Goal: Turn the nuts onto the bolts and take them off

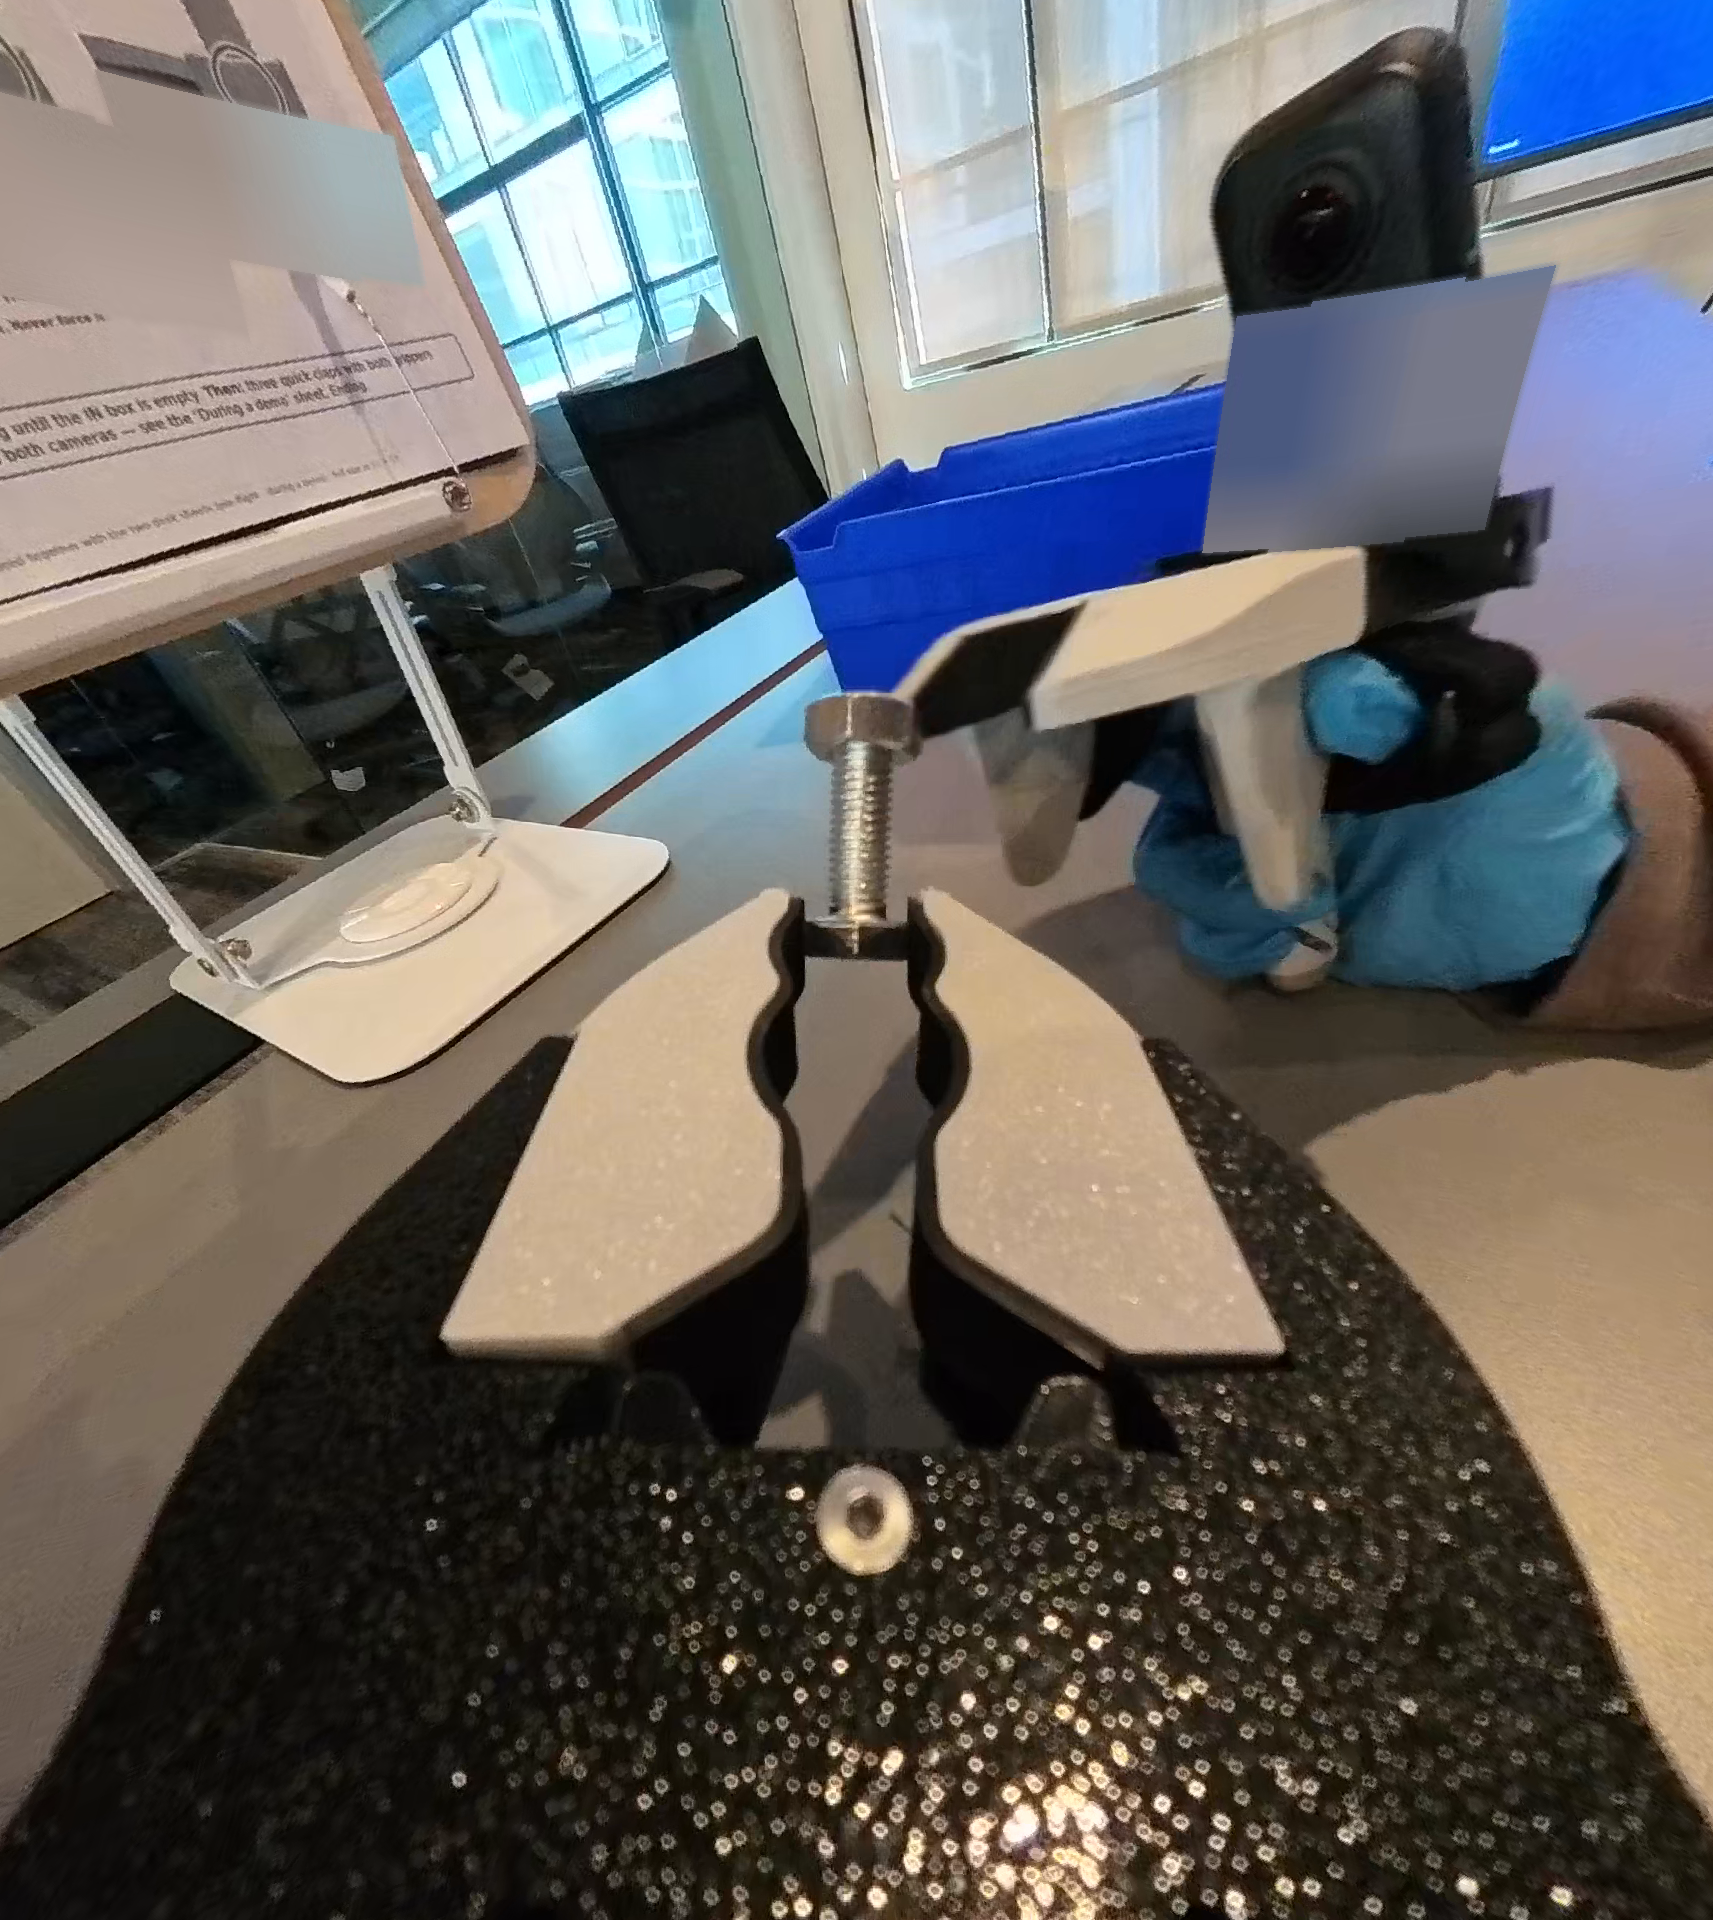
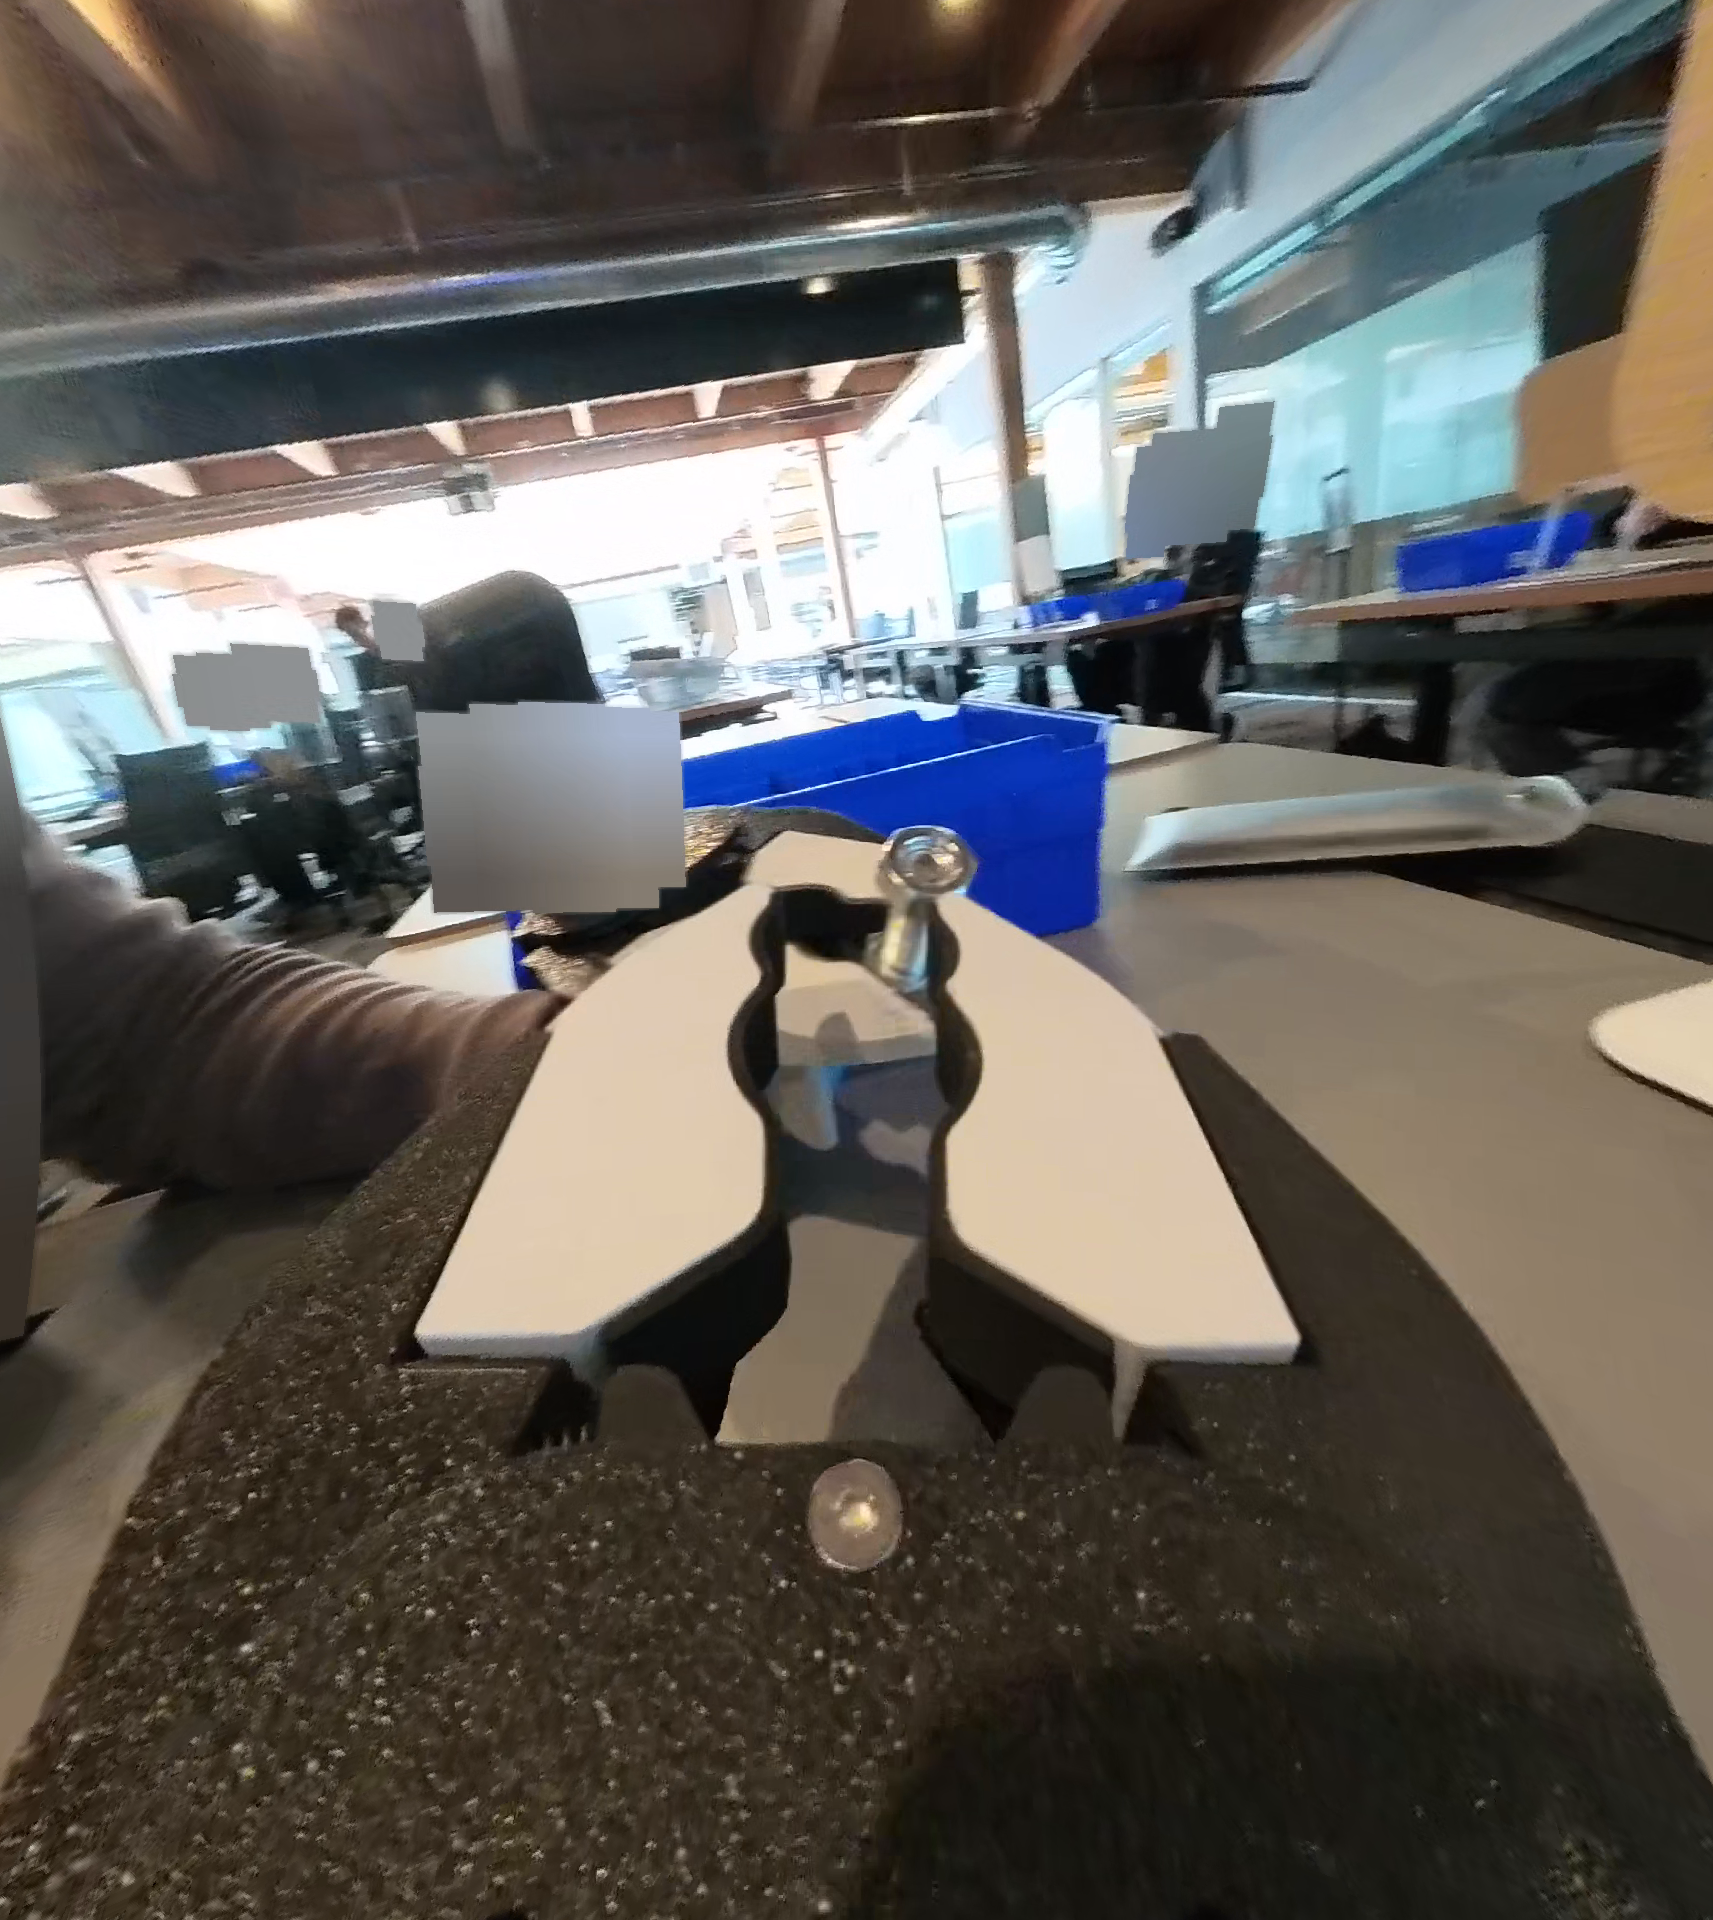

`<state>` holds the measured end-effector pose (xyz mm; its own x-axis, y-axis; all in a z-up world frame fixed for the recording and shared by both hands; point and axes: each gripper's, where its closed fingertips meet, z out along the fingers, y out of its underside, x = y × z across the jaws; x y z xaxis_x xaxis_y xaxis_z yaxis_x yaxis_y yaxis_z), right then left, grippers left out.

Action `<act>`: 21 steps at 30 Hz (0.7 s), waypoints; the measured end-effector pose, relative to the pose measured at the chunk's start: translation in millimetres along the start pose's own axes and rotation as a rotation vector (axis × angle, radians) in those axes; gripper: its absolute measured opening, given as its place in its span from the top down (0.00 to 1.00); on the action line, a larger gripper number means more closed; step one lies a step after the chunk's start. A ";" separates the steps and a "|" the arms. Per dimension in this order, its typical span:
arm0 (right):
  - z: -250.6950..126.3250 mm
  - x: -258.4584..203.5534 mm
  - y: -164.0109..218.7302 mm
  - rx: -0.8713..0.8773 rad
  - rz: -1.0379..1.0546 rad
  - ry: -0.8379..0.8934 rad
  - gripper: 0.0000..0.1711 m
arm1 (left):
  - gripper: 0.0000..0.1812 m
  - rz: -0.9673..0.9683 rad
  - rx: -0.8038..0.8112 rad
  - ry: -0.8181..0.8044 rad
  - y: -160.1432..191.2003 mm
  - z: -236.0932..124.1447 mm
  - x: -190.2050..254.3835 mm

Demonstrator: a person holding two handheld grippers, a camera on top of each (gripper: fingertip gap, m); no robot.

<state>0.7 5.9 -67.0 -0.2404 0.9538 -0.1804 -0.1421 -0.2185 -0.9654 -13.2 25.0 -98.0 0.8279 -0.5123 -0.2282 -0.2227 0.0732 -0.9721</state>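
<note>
Jaws grip bolt (image 1: 854, 821), grey table (image 1: 1517, 1226), office

Shiny threaded metal bolt (image 1: 857, 821); matt pale tool fingers (image 1: 654, 1122) on a rough, sparkly black base; glossy blue plastic bin (image 1: 997, 540) at one o'clock; smooth matt grey bench (image 1: 1558, 1351).

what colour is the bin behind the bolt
Bright blue bin, clearest in the left wrist view, behind the bolt.

Silver bolt (image 1: 860, 821), blue bin (image 1: 997, 540), grey table (image 1: 1558, 1299)
</note>
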 end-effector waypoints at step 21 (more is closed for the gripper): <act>-2.1 -2.5 -2.8 0.026 0.047 -0.051 0.84 | 0.90 0.009 -0.008 0.002 0.9 0.8 0.8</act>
<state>3.7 4.5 -64.3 -0.2960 0.9308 -0.2146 -0.1547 -0.2684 -0.9508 -12.3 25.3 -99.1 0.8245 -0.5137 -0.2372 -0.2347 0.0709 -0.9695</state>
